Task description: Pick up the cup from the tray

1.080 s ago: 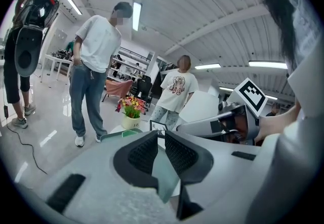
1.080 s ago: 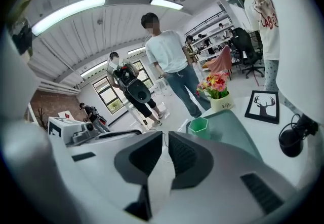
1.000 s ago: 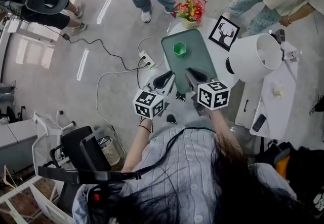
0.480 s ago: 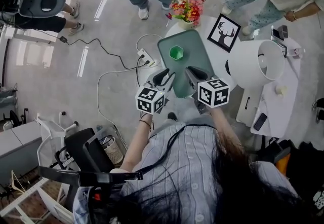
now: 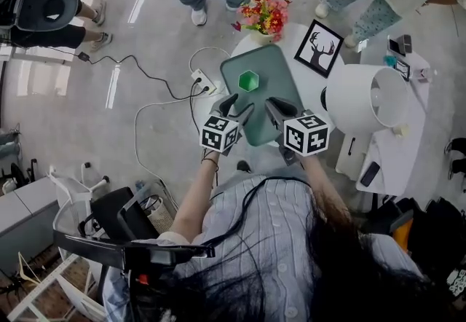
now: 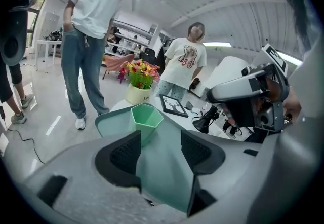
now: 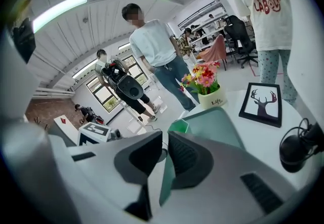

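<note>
Green hexagonal cup (image 5: 248,81) stands upright on the tray's (image 5: 271,91) far half, untouched. At the tray's near edge, the left gripper's (image 5: 234,105) jaws have just been opening, nothing between them. The right gripper (image 5: 275,108) hangs nearly closed, empty. Risk: a jaw clips the rim and tips it.

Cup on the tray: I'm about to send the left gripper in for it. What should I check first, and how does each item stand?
1. Cup stands upright on the tray, open side up: ok.
2. Left gripper jaws apart, having just been opening, nothing between them: ok.
3. Cup centred on the gap: not ok; in the left gripper view it sits ahead of the tips, toward the left jaw.
4. Gap wide enough for the cup: cannot tell.
5. Tray bare between jaws and cup: ok.
6. Right gripper empty, jaws almost together, apart from the cup: ok.
</note>
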Demonstrator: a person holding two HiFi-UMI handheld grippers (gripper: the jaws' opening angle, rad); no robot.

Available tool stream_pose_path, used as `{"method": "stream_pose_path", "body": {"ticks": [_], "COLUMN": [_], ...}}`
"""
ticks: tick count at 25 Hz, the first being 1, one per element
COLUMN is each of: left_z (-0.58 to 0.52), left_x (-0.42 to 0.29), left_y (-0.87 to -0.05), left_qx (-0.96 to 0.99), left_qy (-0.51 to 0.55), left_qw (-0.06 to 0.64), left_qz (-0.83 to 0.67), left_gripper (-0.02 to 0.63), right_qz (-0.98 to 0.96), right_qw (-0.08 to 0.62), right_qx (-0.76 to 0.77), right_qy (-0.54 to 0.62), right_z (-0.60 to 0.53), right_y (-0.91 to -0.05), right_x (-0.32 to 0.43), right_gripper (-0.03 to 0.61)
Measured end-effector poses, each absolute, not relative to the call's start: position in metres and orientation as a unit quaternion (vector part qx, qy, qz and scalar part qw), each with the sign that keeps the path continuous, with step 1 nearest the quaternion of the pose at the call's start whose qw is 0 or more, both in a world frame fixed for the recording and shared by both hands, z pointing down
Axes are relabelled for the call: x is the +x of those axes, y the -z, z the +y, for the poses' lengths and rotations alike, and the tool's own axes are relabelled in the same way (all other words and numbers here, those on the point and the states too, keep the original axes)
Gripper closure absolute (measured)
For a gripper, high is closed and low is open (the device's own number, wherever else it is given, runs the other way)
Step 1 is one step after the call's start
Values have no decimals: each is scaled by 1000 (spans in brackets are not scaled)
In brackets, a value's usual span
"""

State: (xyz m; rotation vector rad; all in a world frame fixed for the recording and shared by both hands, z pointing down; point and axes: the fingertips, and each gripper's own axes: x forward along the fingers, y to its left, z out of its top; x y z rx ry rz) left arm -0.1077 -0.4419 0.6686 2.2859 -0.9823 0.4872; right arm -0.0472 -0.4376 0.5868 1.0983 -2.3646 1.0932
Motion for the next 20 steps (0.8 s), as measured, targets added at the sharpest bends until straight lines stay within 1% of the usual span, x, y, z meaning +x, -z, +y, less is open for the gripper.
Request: {"method": "stream_pose_path", "body": {"ticks": [4,10,20], "left_z": [-457,-480,-505], "left_x": [-107,-108,-88], "left_y": [-684,-707,-736], "left_qx": [857,851,858], "left_qy": [-197,-217,-246], "left_qw": [295,293,280], "left_qz": [-374,-379,-354], "left_gripper": [343,302,288], "right_qz": [-818,-809,-789], "right_qw": [165,173,191], "right_qx": [389,398,419], "right_qy": [-390,-397,-407], "right_z": [-439,-439,-423], "right_y": [-594,-602,-614], "right_x": [-40,-29,-2], "right_gripper": [523,523,523]}}
